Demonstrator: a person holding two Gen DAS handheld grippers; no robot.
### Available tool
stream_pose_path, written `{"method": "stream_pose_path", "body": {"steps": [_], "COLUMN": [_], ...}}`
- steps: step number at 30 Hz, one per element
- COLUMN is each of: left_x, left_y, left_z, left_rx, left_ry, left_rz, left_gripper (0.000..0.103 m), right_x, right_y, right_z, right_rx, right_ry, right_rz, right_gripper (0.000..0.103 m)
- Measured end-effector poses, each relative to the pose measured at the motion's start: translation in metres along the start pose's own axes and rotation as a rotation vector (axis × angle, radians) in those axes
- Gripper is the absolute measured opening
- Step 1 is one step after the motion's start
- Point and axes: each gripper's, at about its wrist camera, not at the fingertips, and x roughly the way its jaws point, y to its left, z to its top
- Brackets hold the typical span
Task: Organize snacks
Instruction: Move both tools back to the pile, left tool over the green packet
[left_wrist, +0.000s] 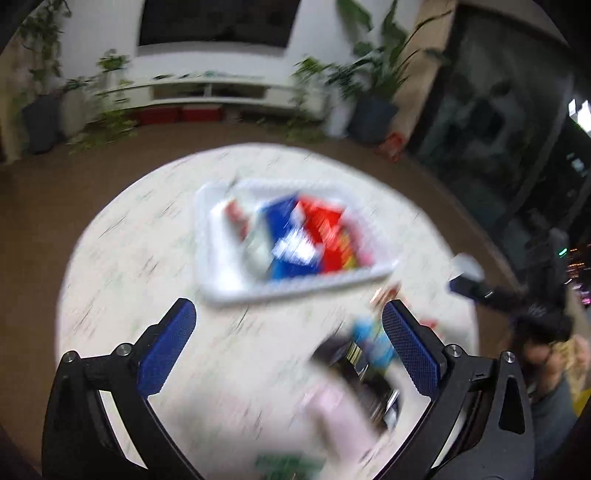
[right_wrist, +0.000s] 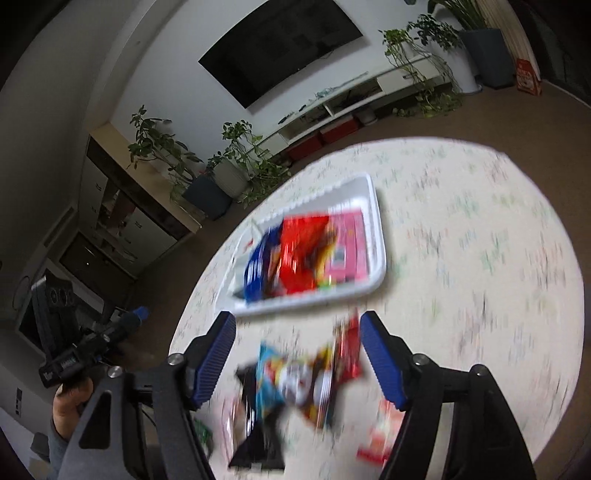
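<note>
A white tray (left_wrist: 221, 280) on the round table holds a blue packet (left_wrist: 284, 236), a red packet (left_wrist: 325, 229) and a pale one; in the right wrist view the tray (right_wrist: 365, 195) also holds a pink packet (right_wrist: 349, 247). Both views are blurred. My left gripper (left_wrist: 288, 325) is open and empty above the table, short of the tray. Loose snack packets (left_wrist: 365, 350) lie near its right finger. My right gripper (right_wrist: 297, 332) is open and empty above a pile of loose packets (right_wrist: 295, 376), with a red packet (right_wrist: 347, 350) by its right finger.
The round table (left_wrist: 129, 240) has a pale speckled top and its edge curves close on the left. A green packet (left_wrist: 284, 465) lies at the near edge. The other hand-held gripper shows off the table's side (right_wrist: 92, 347). Plants and a low TV shelf stand beyond.
</note>
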Motion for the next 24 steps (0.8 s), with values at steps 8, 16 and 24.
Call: {"method": "stream_pose_path", "body": {"steps": [8, 16, 24], "left_x": [-0.001, 0.028, 0.039], "left_y": [-0.027, -0.039, -0.034], "left_z": [-0.113, -0.153, -0.155], "left_rx": [0.132, 0.214, 0.218], "left_ry": [0.145, 0.212, 0.26], "left_rz": [0.185, 0.29, 0.294], "left_gripper": [0.102, 0.102, 0.102], "right_x": [0.001, 0.001, 0.0], "right_y": [0.012, 0.022, 0.022], "right_z": [-0.061, -0.076, -0.077], "right_rx": [-0.063, -0.149, -0.166], "right_ry": [0.066, 0.054, 0.046], "right_rz": [-0.072, -0.098, -0.099], "right_gripper": [0.073, 0.073, 0.073]}}
